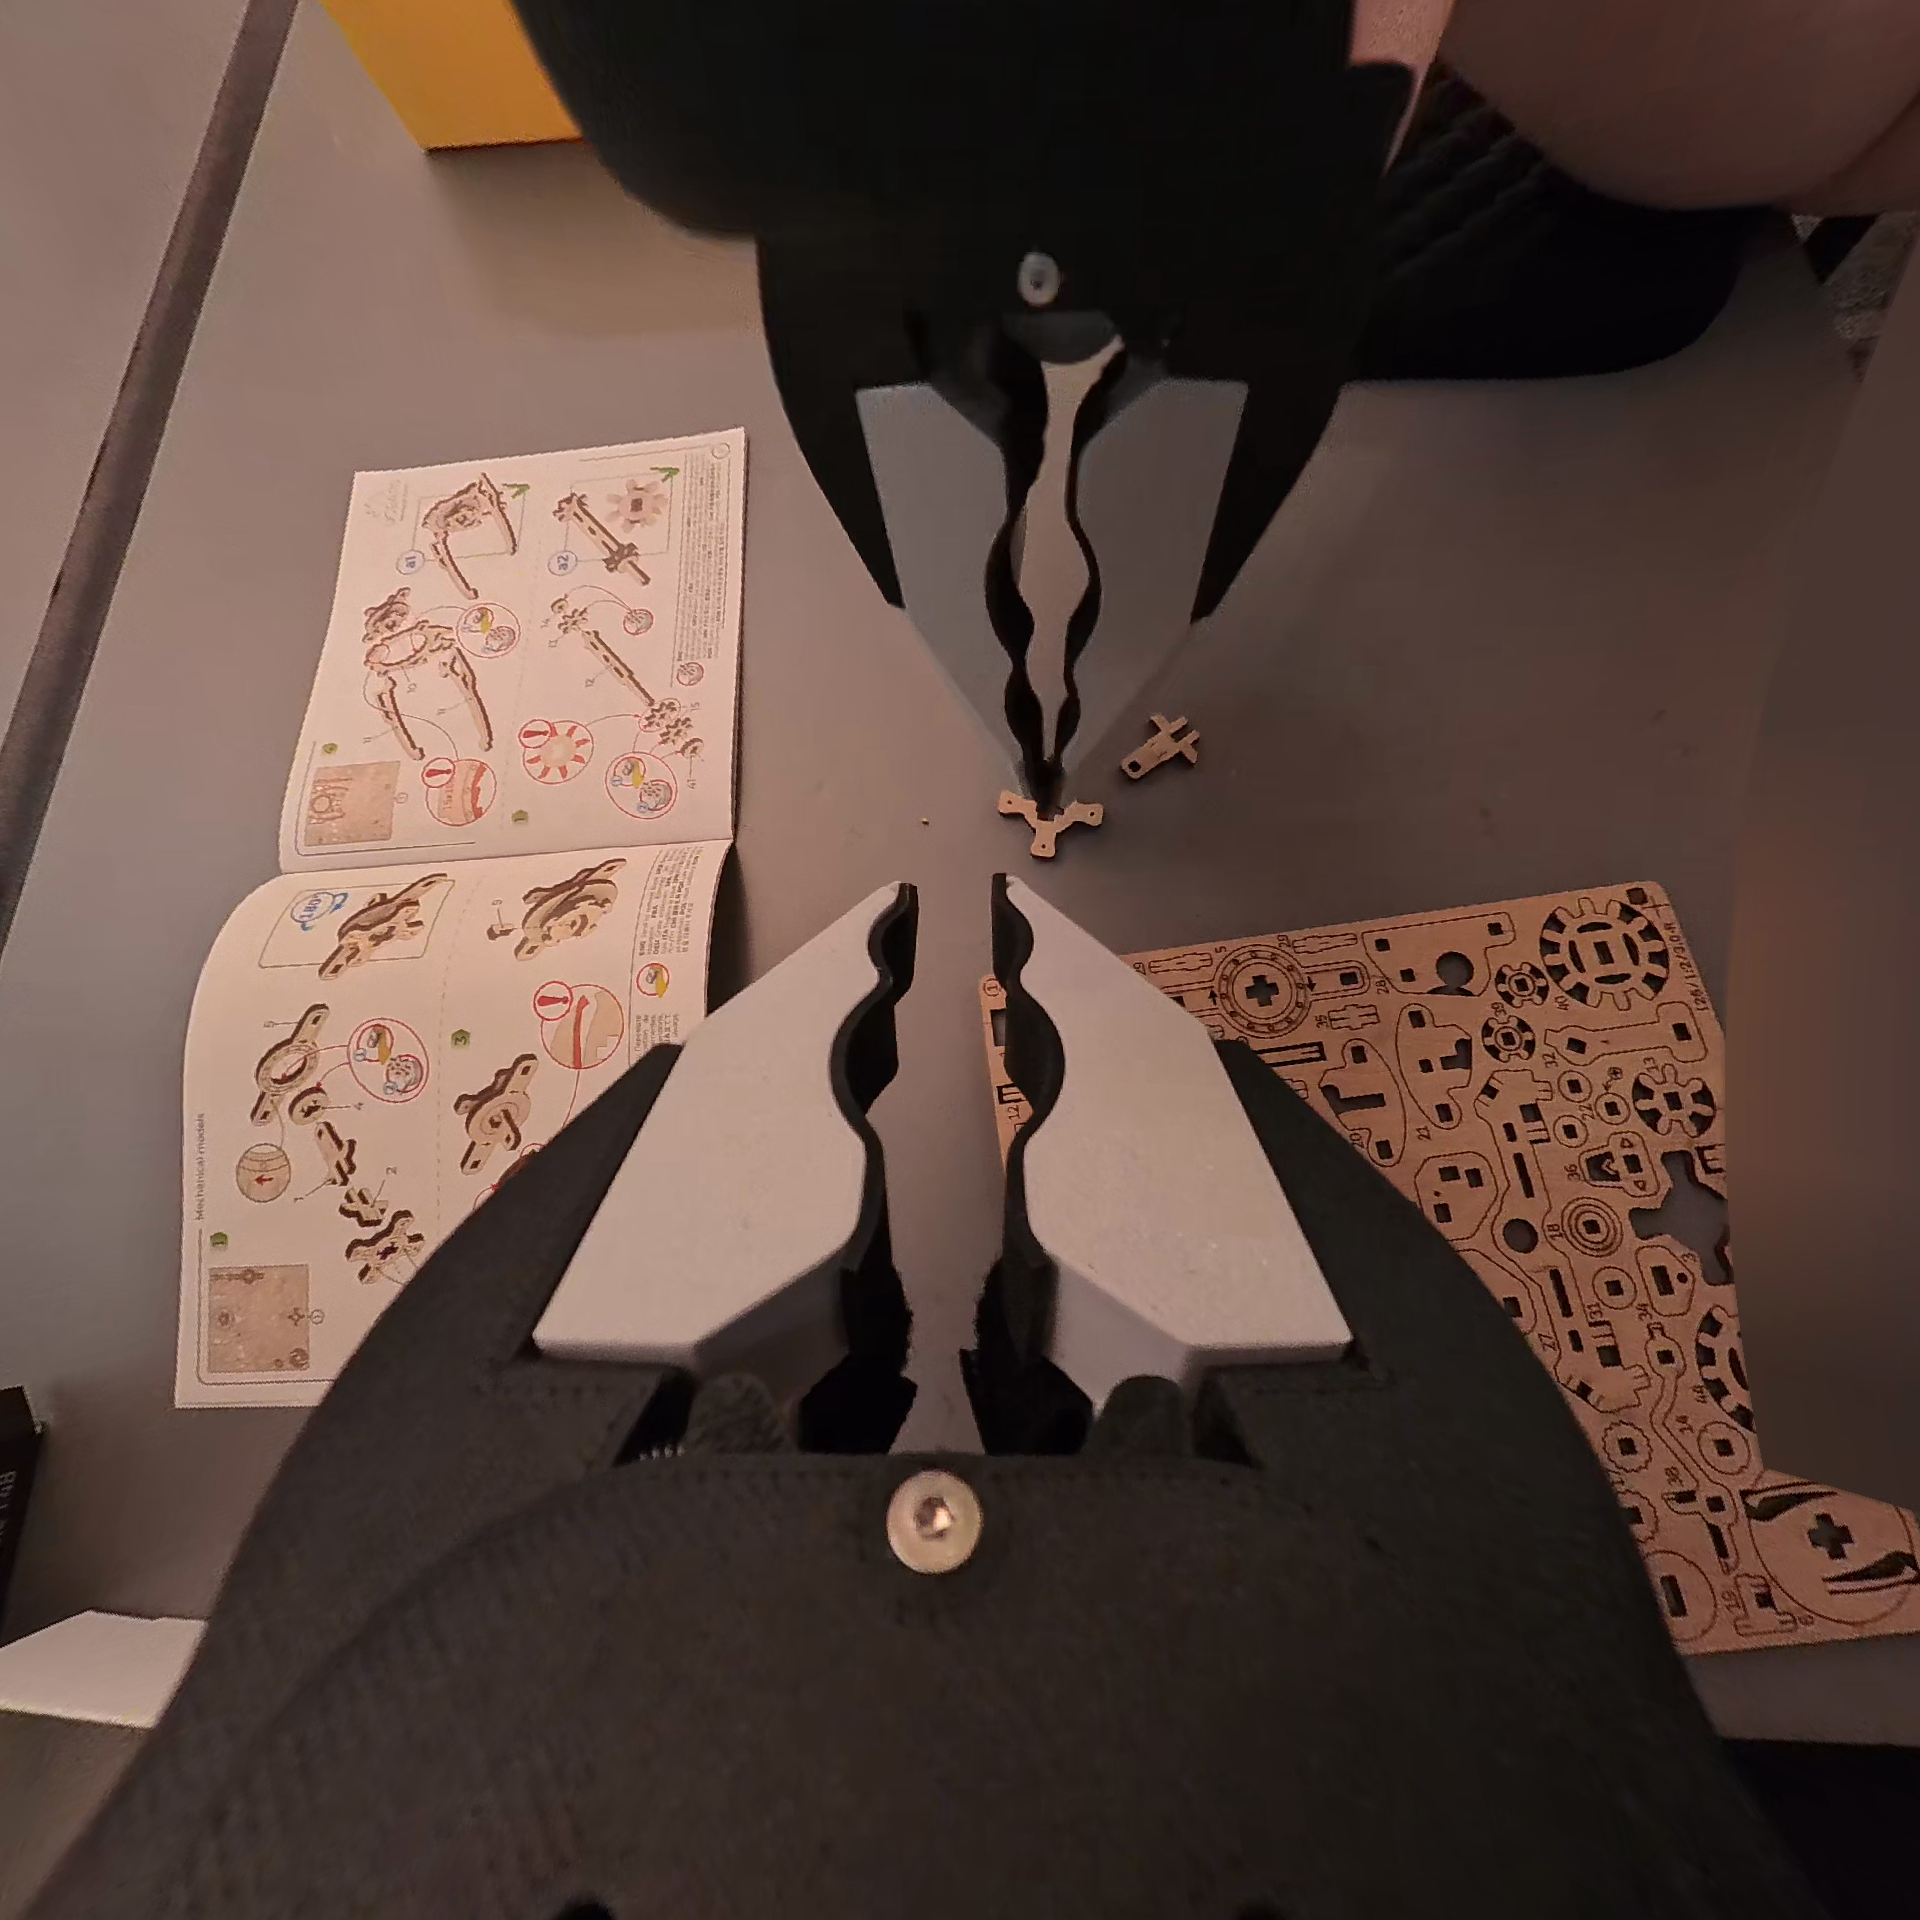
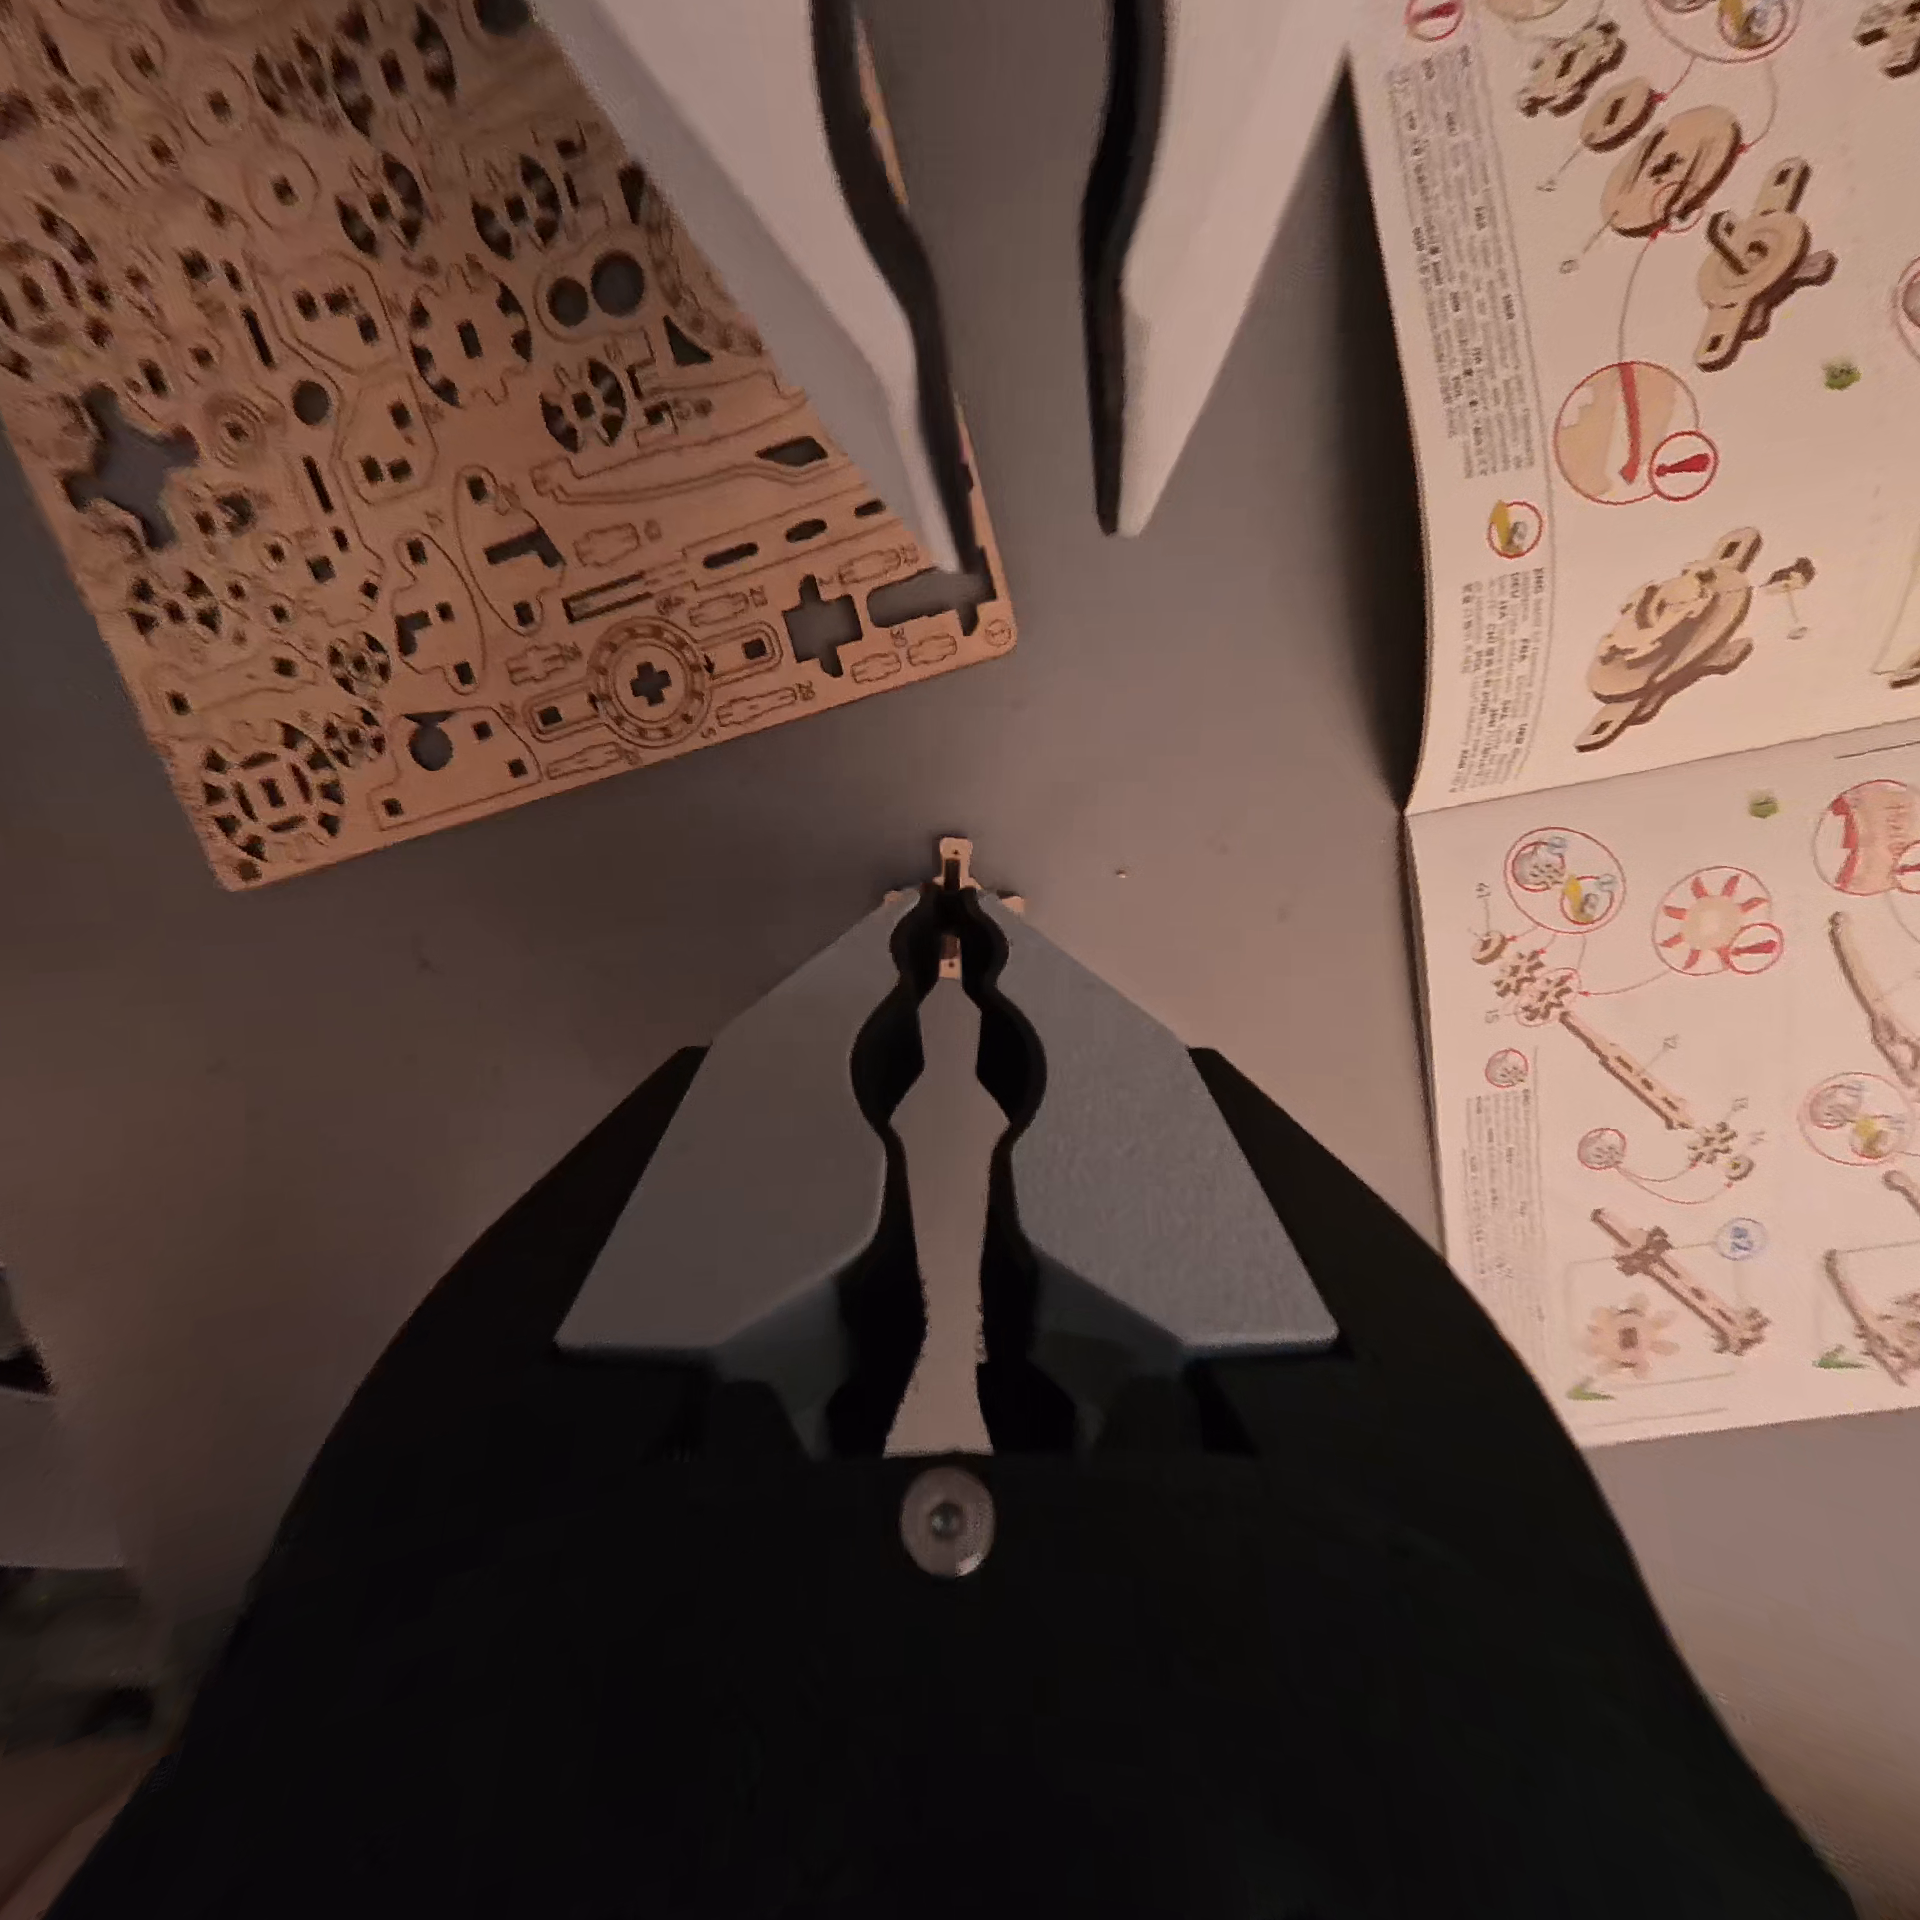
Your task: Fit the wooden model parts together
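Observation:
A small cross-shaped wooden piece (image 1: 1049, 818) lies on the grey table (image 1: 1455, 623). My right gripper (image 1: 1044, 774) comes in from the far side with its tips shut on that piece, which also shows in the right wrist view (image 2: 951, 862) at the right gripper's tips (image 2: 951, 909). A second small wooden piece (image 1: 1162, 746) lies loose just beside it. My left gripper (image 1: 954, 888) is open and empty, with its tips a short way in front of the cross piece. It also shows at the top of the right wrist view (image 2: 1039, 545).
A laser-cut wooden parts sheet (image 1: 1455, 1195) lies at the right, also in the right wrist view (image 2: 416, 468). An open instruction booklet (image 1: 499, 883) lies at the left, also in the right wrist view (image 2: 1662, 727). A yellow box (image 1: 457, 73) stands at the far left. The tips of one gripper are about 7 cm away from the tips of the other.

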The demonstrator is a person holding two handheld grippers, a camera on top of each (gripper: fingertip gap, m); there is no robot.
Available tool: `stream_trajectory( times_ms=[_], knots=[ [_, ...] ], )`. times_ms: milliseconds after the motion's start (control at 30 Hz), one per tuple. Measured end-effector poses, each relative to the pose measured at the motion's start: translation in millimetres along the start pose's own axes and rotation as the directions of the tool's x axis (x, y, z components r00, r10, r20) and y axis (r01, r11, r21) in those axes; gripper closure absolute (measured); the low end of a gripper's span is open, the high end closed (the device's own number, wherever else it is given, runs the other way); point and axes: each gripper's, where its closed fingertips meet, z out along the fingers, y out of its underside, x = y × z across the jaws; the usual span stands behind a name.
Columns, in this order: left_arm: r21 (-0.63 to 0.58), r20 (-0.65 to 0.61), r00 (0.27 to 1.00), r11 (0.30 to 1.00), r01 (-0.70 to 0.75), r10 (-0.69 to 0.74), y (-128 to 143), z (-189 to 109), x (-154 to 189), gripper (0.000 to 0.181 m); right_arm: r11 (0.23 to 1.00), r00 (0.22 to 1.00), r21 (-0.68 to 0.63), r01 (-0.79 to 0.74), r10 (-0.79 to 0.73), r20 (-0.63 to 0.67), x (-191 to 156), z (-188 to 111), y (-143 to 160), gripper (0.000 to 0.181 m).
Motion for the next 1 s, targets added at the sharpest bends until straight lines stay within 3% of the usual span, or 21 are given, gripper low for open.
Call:
stream_trajectory(
  times_ms=[200,1000],
  knots=[
    [-0.008,-0.009,1.0,1.0,-0.002,0.002,1.1,2.2,2.1,0.169,0.989,0.984,-0.012,-0.149,0.15,0.092,3.6,5.9,7.6,0.18],
    [-0.033,-0.031,0.999,0.999,-0.007,0.006,6.0,8.3,5.8,0.169,0.985,0.975,-0.04,-0.17,0.174,0.14,0.7,9.4,6.9,0.18]
  ],
)
